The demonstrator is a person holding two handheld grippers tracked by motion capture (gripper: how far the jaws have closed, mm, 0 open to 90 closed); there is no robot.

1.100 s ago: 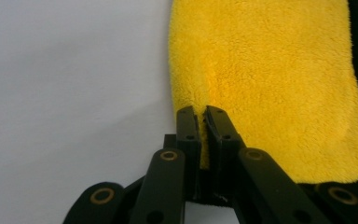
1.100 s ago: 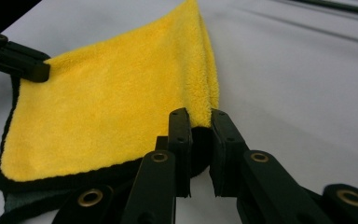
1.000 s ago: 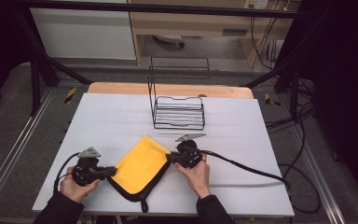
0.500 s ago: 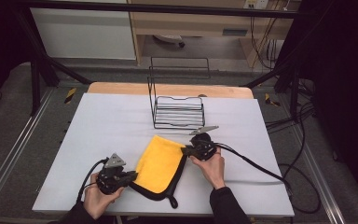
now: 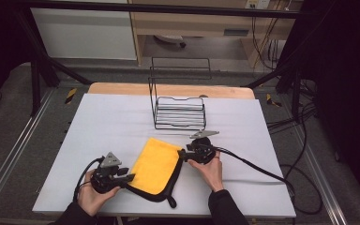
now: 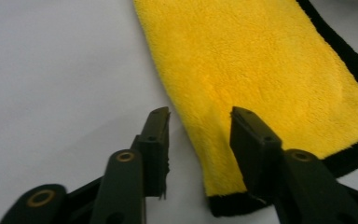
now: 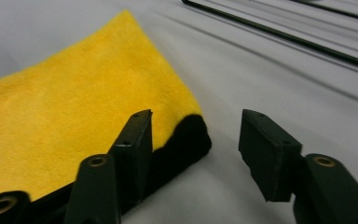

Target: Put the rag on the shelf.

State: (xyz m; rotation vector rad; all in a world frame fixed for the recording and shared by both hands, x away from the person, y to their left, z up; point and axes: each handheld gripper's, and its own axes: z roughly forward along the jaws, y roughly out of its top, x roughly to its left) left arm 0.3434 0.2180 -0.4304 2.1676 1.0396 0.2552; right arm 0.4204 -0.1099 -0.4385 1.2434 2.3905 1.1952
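Note:
A folded yellow cloth (image 5: 155, 165) with a black border lies flat on the white table (image 5: 98, 122), near its front edge. My left gripper (image 5: 130, 177) sits at the cloth's near left corner. Its jaws have just been opening, and in the left gripper view the left gripper (image 6: 200, 116) stands open, with the cloth (image 6: 261, 60) edge between the pads but unpressed. My right gripper (image 5: 182, 153) is at the far right corner. Its jaws have also just been opening. In the right gripper view the right gripper (image 7: 196, 116) straddles the cloth (image 7: 74, 107) corner without touching it.
A black wire rack (image 5: 178, 110) stands upright behind the cloth at the table's middle. The right gripper's cable (image 5: 253, 166) trails off to the right across the table. A wooden strip (image 5: 122, 88) runs along the back edge.
Both grippers and the cloth have shifted a little to the right. Both pairs of jaws, earlier shut on the cloth's corners, now stand open, and the cloth lies released on the table.

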